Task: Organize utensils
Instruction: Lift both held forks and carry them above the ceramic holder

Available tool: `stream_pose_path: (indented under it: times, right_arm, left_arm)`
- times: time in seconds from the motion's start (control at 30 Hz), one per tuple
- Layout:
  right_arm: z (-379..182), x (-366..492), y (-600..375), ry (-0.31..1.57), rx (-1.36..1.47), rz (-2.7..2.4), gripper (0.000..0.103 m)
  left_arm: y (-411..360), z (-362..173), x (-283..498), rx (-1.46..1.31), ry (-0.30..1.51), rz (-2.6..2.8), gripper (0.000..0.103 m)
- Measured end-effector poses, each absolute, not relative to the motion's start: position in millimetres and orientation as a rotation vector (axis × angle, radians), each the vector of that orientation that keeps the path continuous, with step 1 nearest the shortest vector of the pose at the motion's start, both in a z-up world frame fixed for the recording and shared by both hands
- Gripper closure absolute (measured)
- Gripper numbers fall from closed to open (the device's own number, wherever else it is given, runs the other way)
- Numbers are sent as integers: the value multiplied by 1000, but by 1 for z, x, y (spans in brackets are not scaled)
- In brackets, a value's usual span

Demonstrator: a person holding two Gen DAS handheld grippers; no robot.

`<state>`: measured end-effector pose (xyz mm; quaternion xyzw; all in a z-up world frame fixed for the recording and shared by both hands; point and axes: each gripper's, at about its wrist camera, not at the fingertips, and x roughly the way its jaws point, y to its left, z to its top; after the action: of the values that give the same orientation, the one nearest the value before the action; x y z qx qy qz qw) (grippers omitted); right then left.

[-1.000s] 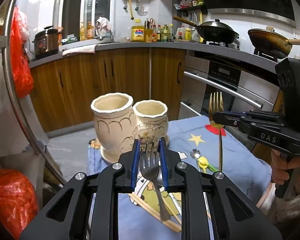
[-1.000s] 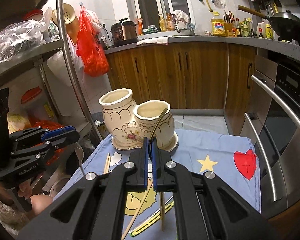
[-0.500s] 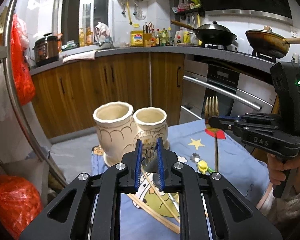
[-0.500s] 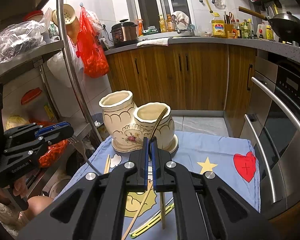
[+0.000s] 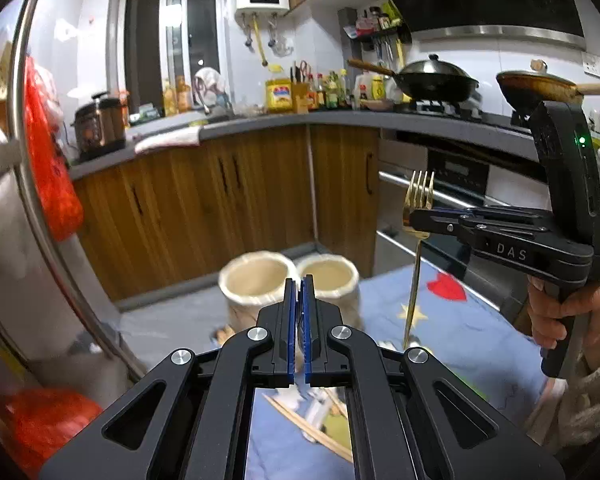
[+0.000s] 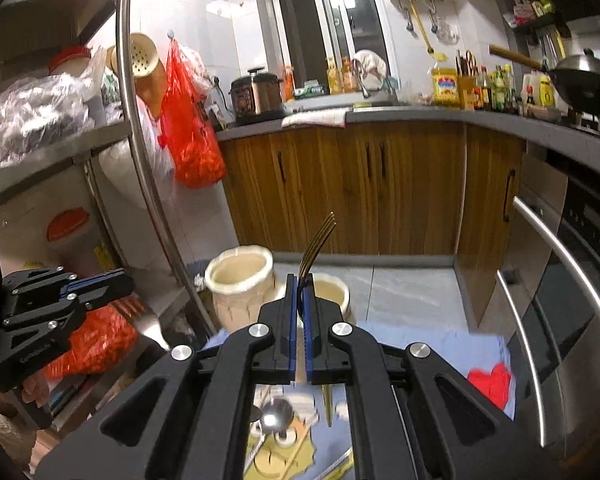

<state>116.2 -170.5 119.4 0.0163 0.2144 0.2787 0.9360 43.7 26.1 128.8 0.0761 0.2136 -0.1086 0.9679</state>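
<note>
Slippage is the risk: the right hand-held gripper [image 5: 416, 216] pinches the gold fork [image 5: 417, 240] upright, high above the twin ceramic holders [image 5: 288, 280], while the left hand-held gripper [image 5: 299, 284] clamps a barely visible silver utensil.

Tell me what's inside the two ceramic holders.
Both ceramic holders show only pale bare inner walls; no utensil sticks out. Their bottoms are hidden by the rims and the left gripper.

Your left gripper [image 5: 299, 286] and right gripper [image 6: 301, 282] both point slightly downward (jaws closed), right hand [image 5: 556, 312] gripping its handle.
</note>
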Motion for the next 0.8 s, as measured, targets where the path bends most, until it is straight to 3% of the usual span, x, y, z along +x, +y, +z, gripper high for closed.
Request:
stream_pose_path:
  times: [0.37, 0.5, 0.8]
  right_arm:
    - [184, 154, -157, 250, 102, 575, 100]
    - [174, 176, -145, 241, 97, 547, 100]
    - [99, 229, -132, 447, 142, 547, 100]
  left_arm:
    - [58, 210, 76, 180, 284, -63, 99]
    - [59, 201, 101, 200, 321, -40, 99]
    - [62, 131, 155, 187, 506, -48, 99]
